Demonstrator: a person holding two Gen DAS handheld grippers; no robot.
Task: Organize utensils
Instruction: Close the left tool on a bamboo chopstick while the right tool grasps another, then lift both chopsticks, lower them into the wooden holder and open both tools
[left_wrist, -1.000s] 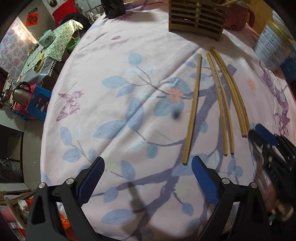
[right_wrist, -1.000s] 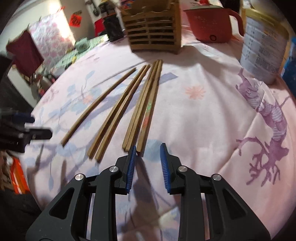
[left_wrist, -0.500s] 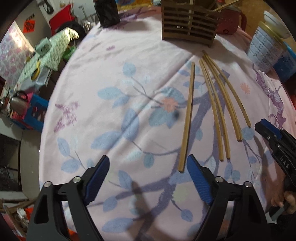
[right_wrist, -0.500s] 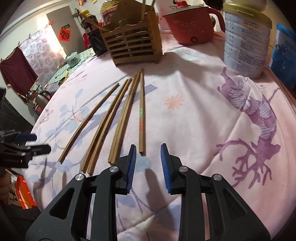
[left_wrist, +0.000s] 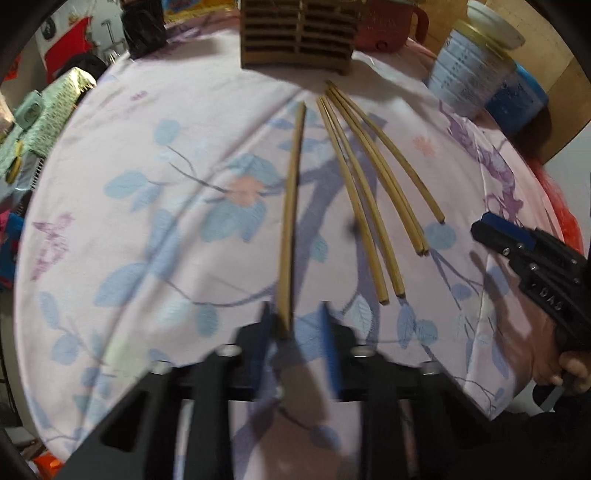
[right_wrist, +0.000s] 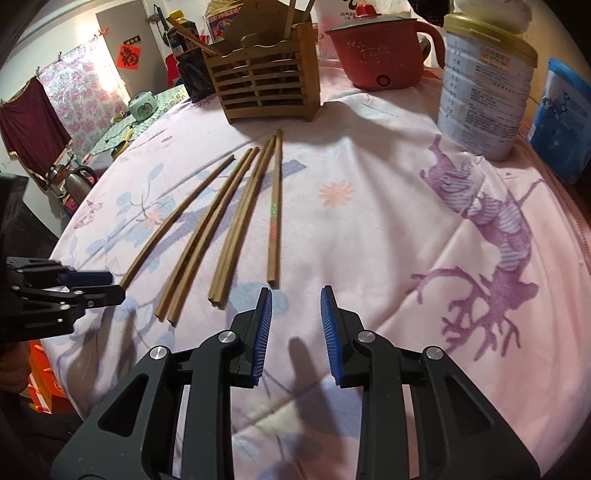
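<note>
Left gripper (left_wrist: 293, 325) jaws are closing around the near end of the leftmost chopstick (left_wrist: 291, 206), which lies apart from the other five on the floral tablecloth (left_wrist: 147, 221), evidently for transfer to the slatted wooden holder (left_wrist: 295, 33); right gripper (right_wrist: 295, 317) hovers part-open, empty.

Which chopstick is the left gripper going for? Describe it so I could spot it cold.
Start at the slatted wooden holder at the table's far side; six chopsticks fan out toward the camera below it. The target is the lone chopstick farthest left, lying apart from the others. Its near end sits between the closing jaws of the left gripper.
</note>
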